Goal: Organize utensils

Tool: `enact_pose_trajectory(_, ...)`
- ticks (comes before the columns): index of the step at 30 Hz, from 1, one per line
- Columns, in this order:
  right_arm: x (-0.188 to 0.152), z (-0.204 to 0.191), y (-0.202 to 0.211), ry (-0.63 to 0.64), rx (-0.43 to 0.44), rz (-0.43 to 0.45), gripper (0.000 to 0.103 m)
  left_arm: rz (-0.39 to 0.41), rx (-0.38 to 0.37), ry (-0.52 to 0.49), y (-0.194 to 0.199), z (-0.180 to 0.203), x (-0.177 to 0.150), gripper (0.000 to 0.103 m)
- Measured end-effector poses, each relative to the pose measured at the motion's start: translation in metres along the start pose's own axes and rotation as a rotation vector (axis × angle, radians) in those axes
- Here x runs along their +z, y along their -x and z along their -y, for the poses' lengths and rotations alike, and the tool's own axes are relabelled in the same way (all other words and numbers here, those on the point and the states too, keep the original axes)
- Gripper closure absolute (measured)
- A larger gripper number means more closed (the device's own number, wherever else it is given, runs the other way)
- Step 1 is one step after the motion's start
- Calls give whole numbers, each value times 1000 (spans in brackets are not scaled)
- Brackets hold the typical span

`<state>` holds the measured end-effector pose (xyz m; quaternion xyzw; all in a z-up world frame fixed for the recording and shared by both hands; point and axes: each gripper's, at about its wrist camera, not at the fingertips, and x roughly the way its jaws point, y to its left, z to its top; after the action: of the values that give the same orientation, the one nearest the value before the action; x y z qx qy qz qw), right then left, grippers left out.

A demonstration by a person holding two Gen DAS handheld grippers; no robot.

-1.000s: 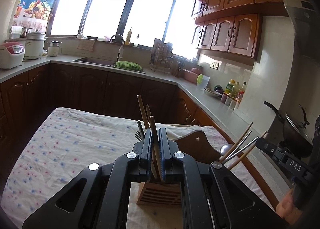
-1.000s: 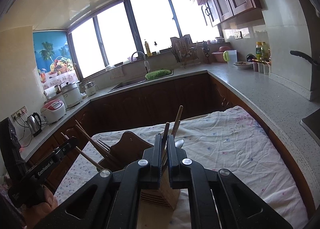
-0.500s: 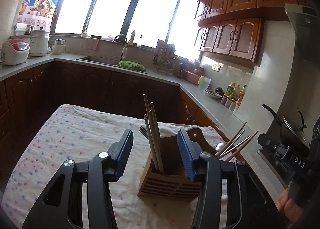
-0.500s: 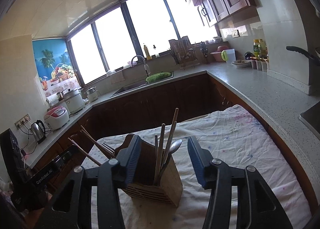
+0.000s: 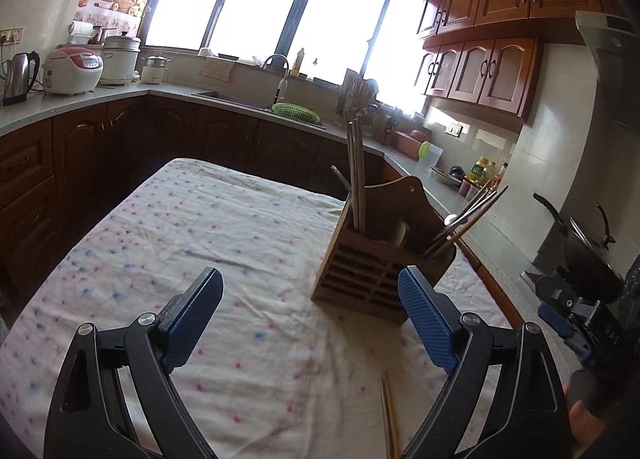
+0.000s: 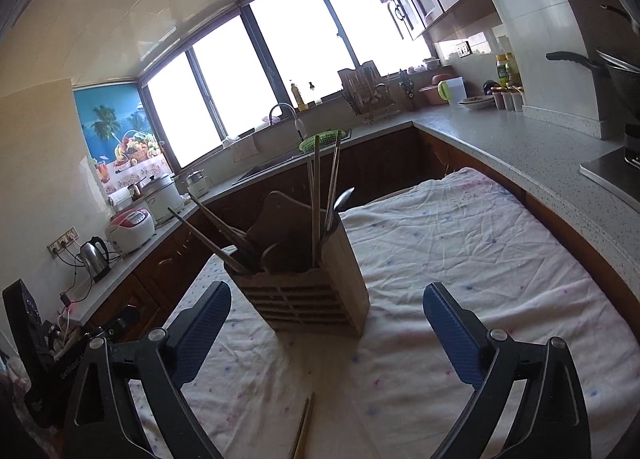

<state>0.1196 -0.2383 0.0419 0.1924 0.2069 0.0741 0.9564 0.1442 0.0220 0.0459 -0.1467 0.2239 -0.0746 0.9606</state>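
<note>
A: Where are the utensils?

B: Most stand in the wooden holder (image 5: pixel 376 259) on the cloth (image 5: pixel 200 239): chopsticks (image 5: pixel 356 175) upright in one end slot, others leaning out at the far end. One loose pair (image 6: pixel 303 425) lies flat on the cloth near the viewer.

A: Which way does that pair lie from the claws?

B: In the right wrist view it lies low in frame, between the fingers and nearer than their tips, its long axis running roughly along the pointing line. In the left wrist view the same pair (image 5: pixel 389 415) sits toward the right finger, so I judge the right gripper (image 6: pixel 326 307) better lined up.

A: And the claws?

B: Both jaws are opening, already wide, with nothing between the pads. The left gripper (image 5: pixel 310 293) points slightly down, the holder ahead on its right. The right one also tilts down, the holder ahead.

A: What does the next move need?

B: Probably a dip and a pull back toward the pair.
</note>
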Motion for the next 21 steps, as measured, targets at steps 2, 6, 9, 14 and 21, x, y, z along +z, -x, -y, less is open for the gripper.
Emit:
enact_pose_trajectory(2,-12,0,7,-5,0,-15,4,-6,12,5,9,-3,-11,11)
enact_pose_trajectory(6,-32,-1,23,1,2,-24,3,-9,39,-8,26,-6,-26,11)
enact_pose_trajectory(9,-45,-6,33,27,0,-24,3,-3,52,-24,37,-8,-36,11)
enact_pose_trajectory(14,-59,-11,47,63,-10,-19,2,-13,55,-29,50,-12,-47,10)
enact_pose_trajectory(21,-61,-16,68,114,-34,32,1,28,66,-79,68,-3,-49,9)
